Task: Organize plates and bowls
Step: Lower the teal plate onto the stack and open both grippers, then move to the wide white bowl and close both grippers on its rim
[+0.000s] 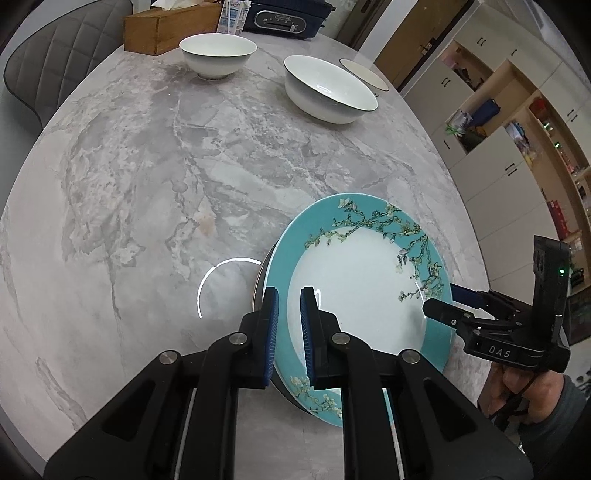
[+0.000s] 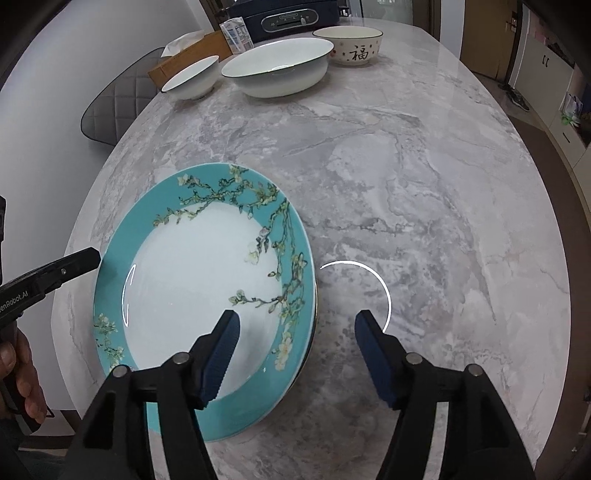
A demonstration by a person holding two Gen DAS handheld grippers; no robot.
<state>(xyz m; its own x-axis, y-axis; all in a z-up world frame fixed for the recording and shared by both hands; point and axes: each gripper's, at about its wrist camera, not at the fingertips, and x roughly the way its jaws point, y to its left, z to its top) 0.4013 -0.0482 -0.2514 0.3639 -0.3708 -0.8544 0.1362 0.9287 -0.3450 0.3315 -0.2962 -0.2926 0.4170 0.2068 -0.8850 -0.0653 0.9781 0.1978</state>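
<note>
Grey marble covers the big round worktop (image 1: 155, 177), and a grey padded chair (image 1: 55, 62) stands at its far left edge, with cupboards (image 1: 491, 122) along the wall on the right

Near the front edge lies a teal plate (image 1: 354, 280) with a white middle and flowering branches painted on its rim. It sits on top of another plate, and only a dark edge (image 1: 260, 284) of that one peeks out on the left side.

The left gripper (image 1: 290, 332) is closed on the left rim of the teal plate, with one blue pad on each side of the rim.

The right gripper (image 2: 295, 354) is open wide. One pad (image 2: 221, 354) hangs over the white middle of the plate and the other pad (image 2: 373, 358) hangs over the bare worktop, with the right rim of the plate between them. The pads do not press on it. A person's hand (image 1: 517, 391) holds this gripper from below.

Far back on the worktop stand three bowls: a small white bowl (image 1: 218, 53), a wide white bowl (image 1: 328, 88) near it, and a cream bowl (image 2: 349, 46) with a red sign on its side. Behind them are a wooden tissue box (image 1: 166, 27) and a dark blue machine (image 1: 284, 18)
</note>
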